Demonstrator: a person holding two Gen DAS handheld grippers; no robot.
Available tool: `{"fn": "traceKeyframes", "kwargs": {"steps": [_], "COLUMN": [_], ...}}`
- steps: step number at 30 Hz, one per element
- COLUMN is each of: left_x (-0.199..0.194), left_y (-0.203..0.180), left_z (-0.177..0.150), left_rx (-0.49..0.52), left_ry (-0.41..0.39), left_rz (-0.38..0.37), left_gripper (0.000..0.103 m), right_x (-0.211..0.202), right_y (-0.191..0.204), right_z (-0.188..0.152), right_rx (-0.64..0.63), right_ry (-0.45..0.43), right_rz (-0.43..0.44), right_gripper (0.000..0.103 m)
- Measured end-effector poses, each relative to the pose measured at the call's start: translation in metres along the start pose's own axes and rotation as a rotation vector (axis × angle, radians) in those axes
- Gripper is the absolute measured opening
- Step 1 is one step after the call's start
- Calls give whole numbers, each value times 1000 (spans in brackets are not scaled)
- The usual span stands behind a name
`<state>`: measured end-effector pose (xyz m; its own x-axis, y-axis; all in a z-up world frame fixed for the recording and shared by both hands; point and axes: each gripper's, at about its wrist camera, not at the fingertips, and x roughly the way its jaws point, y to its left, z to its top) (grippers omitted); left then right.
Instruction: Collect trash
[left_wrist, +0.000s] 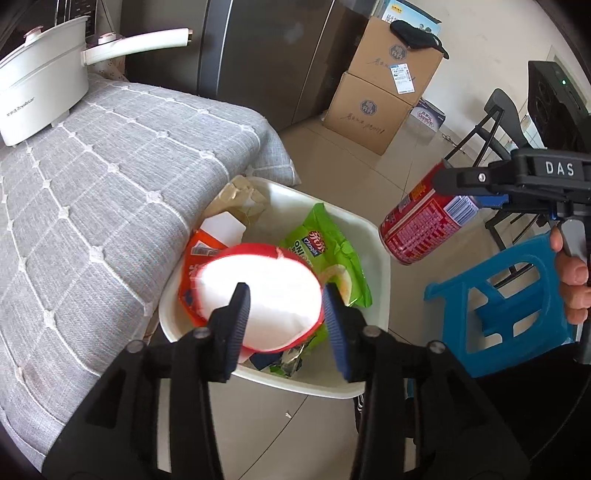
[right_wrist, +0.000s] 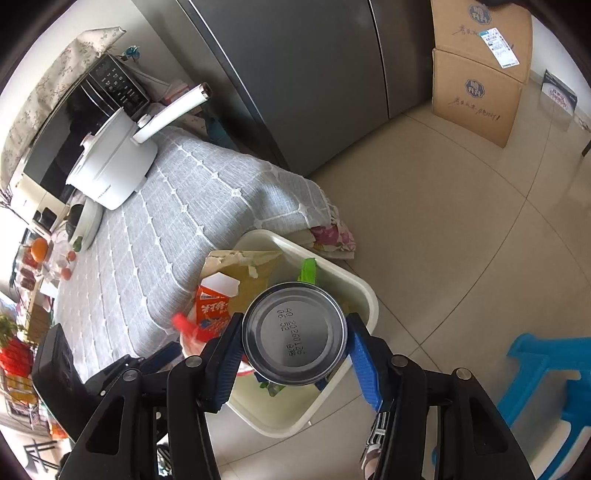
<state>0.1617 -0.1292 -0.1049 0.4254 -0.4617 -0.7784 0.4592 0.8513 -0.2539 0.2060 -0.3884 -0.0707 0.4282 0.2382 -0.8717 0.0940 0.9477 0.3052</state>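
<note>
The right tongs (right_wrist: 295, 350) clench the red can (left_wrist: 424, 221) just beside the white bin's (left_wrist: 376, 236) far rim, its long axis pointing bin-ward, while the released left tongs (left_wrist: 288, 310) hover over a red-rimmed bowl (left_wrist: 258, 295), seemingly loose atop the trash.

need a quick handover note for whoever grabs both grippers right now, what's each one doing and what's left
Left gripper: open above the white bin. A red-rimmed paper cup shows between its fingers, apparently let go; the pads are not pressing it.
Right gripper: shut on the red can, held beside and above the bin.
Already in the bin: green snack bag, orange carton, torn brown paper.
Left to do: bring the can over the bin and release it. The grey tablecloth shows no more trash in either view.
</note>
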Motion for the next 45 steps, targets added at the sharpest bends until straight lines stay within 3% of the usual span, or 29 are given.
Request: {"fn": "traceKeyframes", "kwargs": {"steps": [4, 11, 13, 18, 21, 30, 38, 42, 43, 45], "left_x": [-18, -42, -49, -65, -78, -123, -165, -184, -188, -194], "left_y": [5, 22, 28, 43, 47, 42, 32, 23, 20, 16], "left_z": [-2, -19, -25, -44, -54, -81, -108, -118, -120, -124], "left_rx": [-24, -96, -127, -209, -239, -246, -269, -278, -278, -276], "left_ry": [-15, -11, -12, 24, 16, -46, -130, -176, -189, -217], "left_rz": [39, 165, 204, 295, 313, 399, 464, 477, 482, 497], "left_gripper": [74, 91, 101, 102, 102, 102, 102, 102, 102, 102], "right_x": [5, 23, 29, 41, 38, 7, -48, -79, -85, -94], "right_y": [9, 38, 45, 59, 67, 84, 108, 120, 124, 131], "right_z": [-2, -6, -7, -10, -13, -47, -105, -140, -147, -160], "right_rx": [-18, -68, -71, -88, -119, -182, -314, -393, -416, -450], "right_ry": [13, 48, 59, 69, 41, -11, -180, -341, -378, -423], "right_rz": [0, 11, 20, 45, 39, 25, -29, -137, -158, -187], "right_gripper": [55, 55, 56, 58, 80, 81, 84, 95, 102, 103]}}
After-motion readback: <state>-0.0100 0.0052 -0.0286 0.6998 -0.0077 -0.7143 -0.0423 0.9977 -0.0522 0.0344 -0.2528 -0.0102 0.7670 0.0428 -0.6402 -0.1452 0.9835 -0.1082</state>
